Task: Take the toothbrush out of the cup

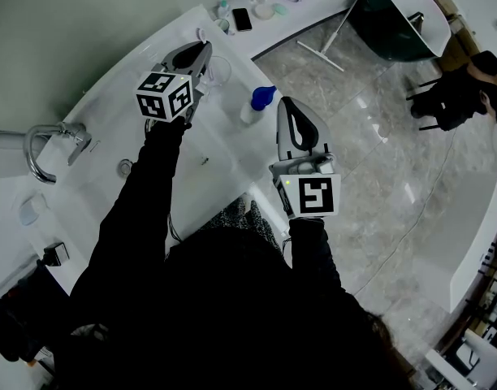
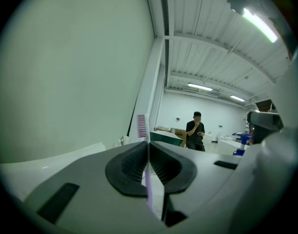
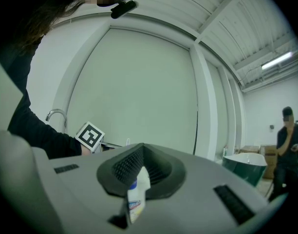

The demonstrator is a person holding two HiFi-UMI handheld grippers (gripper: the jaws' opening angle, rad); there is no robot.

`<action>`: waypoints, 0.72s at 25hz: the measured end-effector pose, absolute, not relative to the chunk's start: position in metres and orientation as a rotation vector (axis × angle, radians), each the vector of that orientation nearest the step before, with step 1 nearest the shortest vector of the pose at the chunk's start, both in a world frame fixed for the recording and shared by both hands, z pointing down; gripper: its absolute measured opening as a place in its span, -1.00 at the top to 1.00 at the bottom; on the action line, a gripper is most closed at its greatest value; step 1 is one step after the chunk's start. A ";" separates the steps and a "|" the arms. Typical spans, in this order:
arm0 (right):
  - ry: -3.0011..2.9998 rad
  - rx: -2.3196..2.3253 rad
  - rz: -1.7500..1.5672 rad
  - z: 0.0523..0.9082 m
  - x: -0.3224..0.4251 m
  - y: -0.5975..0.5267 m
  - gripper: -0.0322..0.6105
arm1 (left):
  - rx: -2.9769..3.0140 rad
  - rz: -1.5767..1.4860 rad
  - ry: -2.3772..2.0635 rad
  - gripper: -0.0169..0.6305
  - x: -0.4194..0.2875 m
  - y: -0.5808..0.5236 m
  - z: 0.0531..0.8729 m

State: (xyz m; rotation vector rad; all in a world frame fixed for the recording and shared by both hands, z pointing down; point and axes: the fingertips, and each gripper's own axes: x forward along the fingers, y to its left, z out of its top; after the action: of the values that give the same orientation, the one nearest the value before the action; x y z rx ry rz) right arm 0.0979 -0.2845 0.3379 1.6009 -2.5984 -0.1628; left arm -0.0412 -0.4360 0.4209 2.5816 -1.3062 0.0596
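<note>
Left tongs (image 2: 148, 165) grip the toothbrush (image 2: 141, 126), right tongs (image 3: 139, 172) a tube (image 3: 134, 201), label unreadable.

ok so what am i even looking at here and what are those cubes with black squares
No robot here: a person holds a two-jaw gripper in each hand; the marker cubes are part of them. The top-down picture comes from a camera on the person's head; the other two ride on the grippers, looking along their jaws. Below is a white counter with a faucet and a clear cup. The left gripper is shut on a toothbrush, bristles up. The right gripper is shut on a white tube.
</note>
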 end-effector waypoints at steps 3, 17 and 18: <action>-2.615 1.589 -0.167 0.335 0.094 -0.283 0.89 | 2.566 0.016 -1.309 0.89 -0.047 -0.430 0.409; -2.639 1.537 -0.157 0.327 0.079 -0.272 0.89 | 2.746 -0.058 -1.147 0.89 -0.030 -0.375 0.319; -2.641 1.536 -0.160 0.326 0.079 -0.272 0.89 | 2.759 -0.067 -1.137 0.89 -0.028 -0.371 0.312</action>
State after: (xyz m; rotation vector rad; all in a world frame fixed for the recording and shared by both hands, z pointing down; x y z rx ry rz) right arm 0.0790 -0.2715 0.3260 1.5363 -2.6409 -0.1595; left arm -0.0280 -0.3711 0.3117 2.7586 -1.1370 -0.0671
